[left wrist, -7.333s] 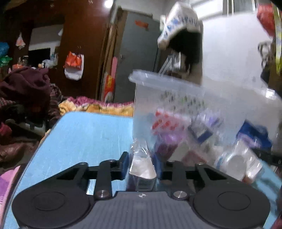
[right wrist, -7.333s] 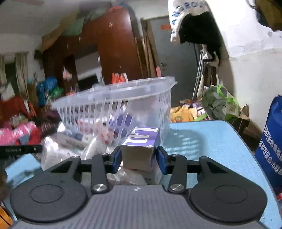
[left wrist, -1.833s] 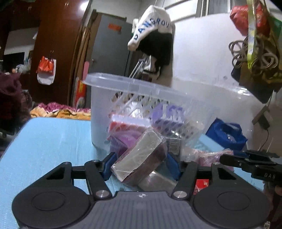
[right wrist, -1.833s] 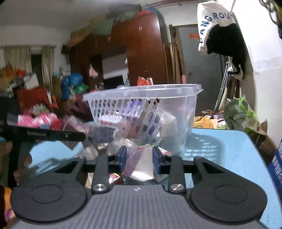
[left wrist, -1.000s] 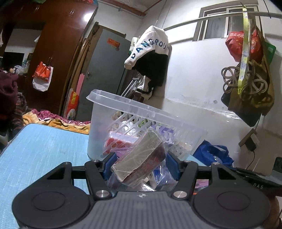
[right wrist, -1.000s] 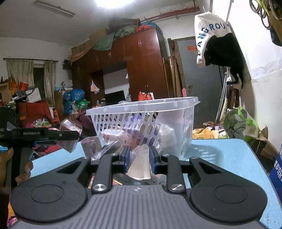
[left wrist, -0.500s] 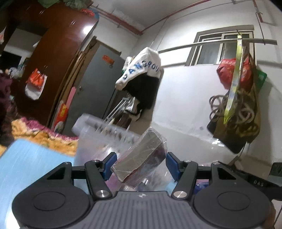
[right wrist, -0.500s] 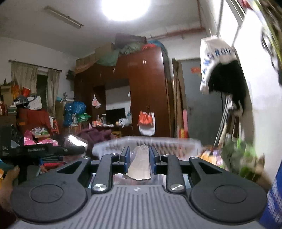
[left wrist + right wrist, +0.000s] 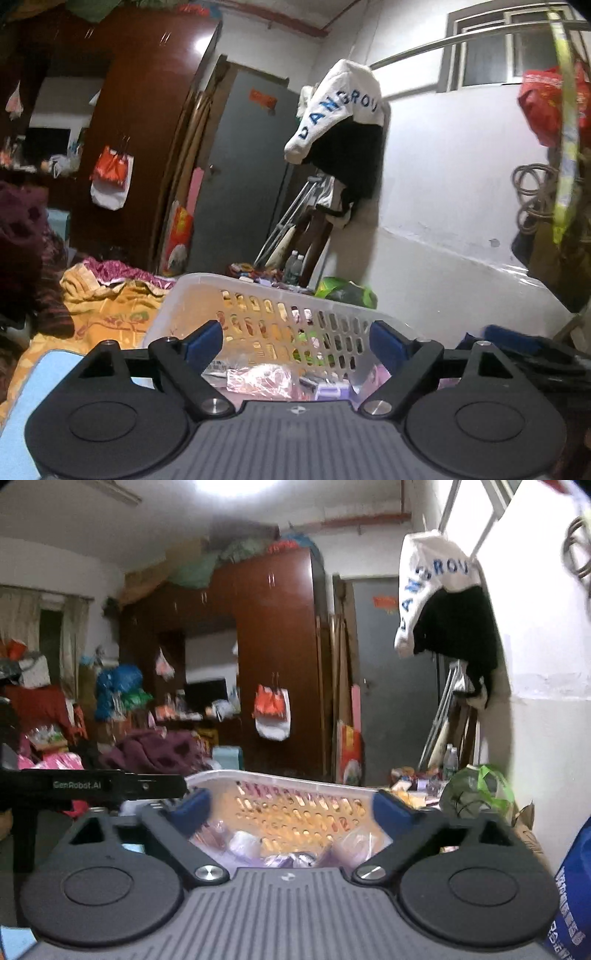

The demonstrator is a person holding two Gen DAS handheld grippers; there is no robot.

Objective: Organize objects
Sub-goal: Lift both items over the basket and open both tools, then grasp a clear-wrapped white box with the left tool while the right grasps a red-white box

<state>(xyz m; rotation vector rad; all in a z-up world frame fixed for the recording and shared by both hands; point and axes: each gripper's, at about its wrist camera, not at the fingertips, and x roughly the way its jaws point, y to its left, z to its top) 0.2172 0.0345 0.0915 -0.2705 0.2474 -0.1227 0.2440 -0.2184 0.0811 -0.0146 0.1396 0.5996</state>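
Note:
A clear plastic basket (image 9: 258, 295) with a slotted wall stands on the blue table, right below both grippers. It holds several packets, among them a pink wrapped one (image 9: 258, 380) and purple ones (image 9: 291, 856). My left gripper (image 9: 295, 339) is open and empty above the basket's near rim. My right gripper (image 9: 291, 808) is open and empty above the basket (image 9: 288, 786) too. The left gripper's body (image 9: 92, 784) shows at the left of the right wrist view.
The blue table (image 9: 48, 373) shows at the lower left. A blue bag (image 9: 572, 893) stands at the right. A green bag (image 9: 476, 790) and clutter lie behind the basket. A wardrobe (image 9: 273, 664), a grey door and a white wall stand beyond.
Both grippers have opened: the left let go of the wrapped box, the right of the clear packet. Both now hang over the basket's open top.

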